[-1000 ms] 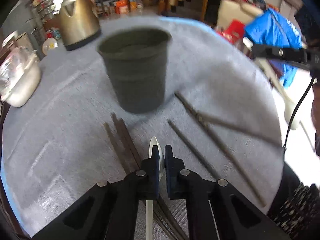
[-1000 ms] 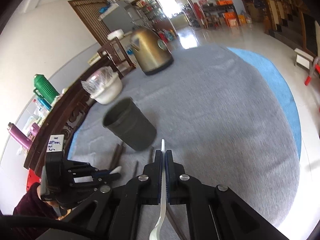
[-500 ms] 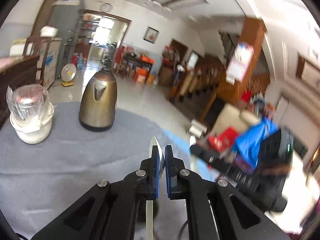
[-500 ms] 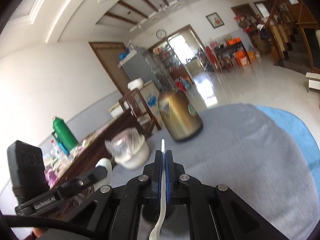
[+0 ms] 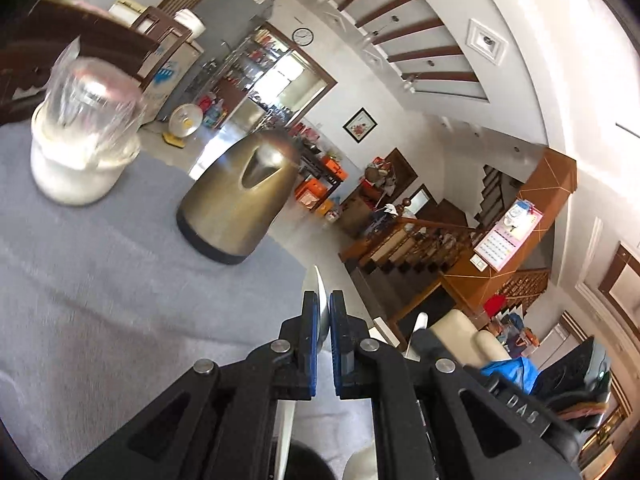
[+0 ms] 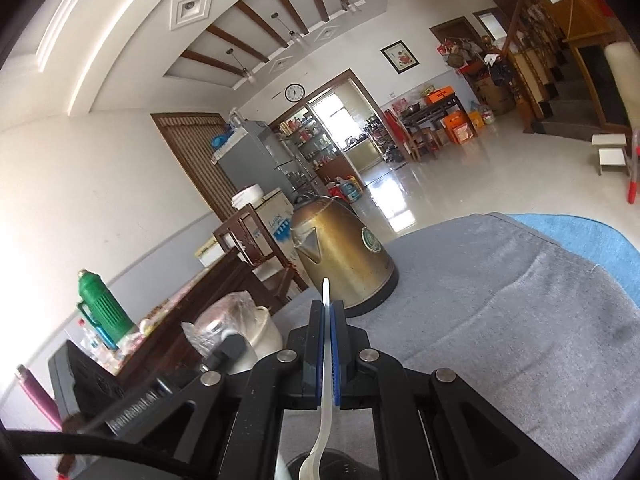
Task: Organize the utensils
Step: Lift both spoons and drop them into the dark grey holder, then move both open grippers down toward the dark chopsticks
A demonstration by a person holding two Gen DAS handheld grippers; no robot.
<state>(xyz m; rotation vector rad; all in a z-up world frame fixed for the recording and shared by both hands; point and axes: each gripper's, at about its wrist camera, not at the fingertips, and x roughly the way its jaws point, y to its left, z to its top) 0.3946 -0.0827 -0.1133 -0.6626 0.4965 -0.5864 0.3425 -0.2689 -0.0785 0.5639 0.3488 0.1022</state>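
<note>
My left gripper (image 5: 324, 300) is shut on a white spoon (image 5: 286, 420), whose handle end pokes up past the blue pads. My right gripper (image 6: 329, 308) is shut on a second white spoon (image 6: 322, 428), with its bowl hanging below the jaws. Both grippers are held above the table and close together. Each shows in the other's view: the right gripper body (image 5: 520, 404) and the left gripper body (image 6: 132, 404). The rim of the dark cup (image 6: 348, 466) peeks out right under the fingers, mostly hidden. It is also a dark patch (image 5: 308, 460) in the left wrist view.
A brass-coloured kettle (image 5: 240, 200) (image 6: 344, 256) stands on the grey tablecloth (image 5: 100, 300) (image 6: 500, 320) beyond the grippers. A white pot under a plastic bag (image 5: 80, 152) (image 6: 260, 332) stands to its left. A dark wooden chair is behind the table, with open room floor farther back.
Both grippers have risen and tipped up with their spoons. The chopsticks have left both views and the cup has slid under the fingers. The left view has rolled.
</note>
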